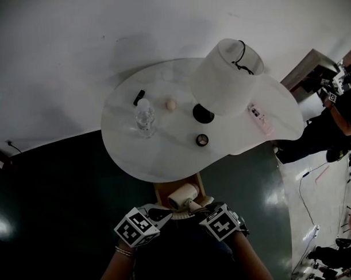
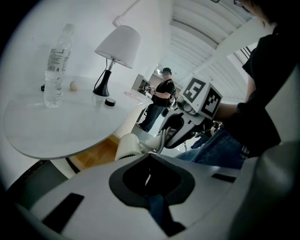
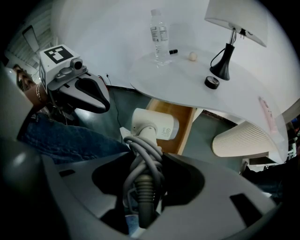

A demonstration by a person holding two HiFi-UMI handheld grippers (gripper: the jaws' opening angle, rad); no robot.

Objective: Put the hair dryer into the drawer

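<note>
The white hair dryer (image 1: 183, 195) hangs just over the open wooden drawer (image 1: 162, 192) at the near edge of the white table (image 1: 130, 147). My right gripper (image 1: 195, 209) is shut on its handle, with the grey cord wound round the handle between the jaws (image 3: 143, 187). In the right gripper view the hair dryer (image 3: 154, 124) has its barrel lying across the drawer (image 3: 180, 117). My left gripper (image 1: 164, 214) sits close on the left of the dryer, shut with nothing in it (image 2: 149, 176). The left gripper view shows the dryer's barrel (image 2: 127, 145) below the table's rim.
On the table stand a white-shaded lamp (image 1: 228, 74), a clear water bottle (image 1: 145, 117), a small round tin (image 1: 202, 139), a pale ball (image 1: 171, 103), a black pen-like item (image 1: 139, 97) and a pink flat item (image 1: 259, 117). A person (image 1: 322, 131) stands at the right.
</note>
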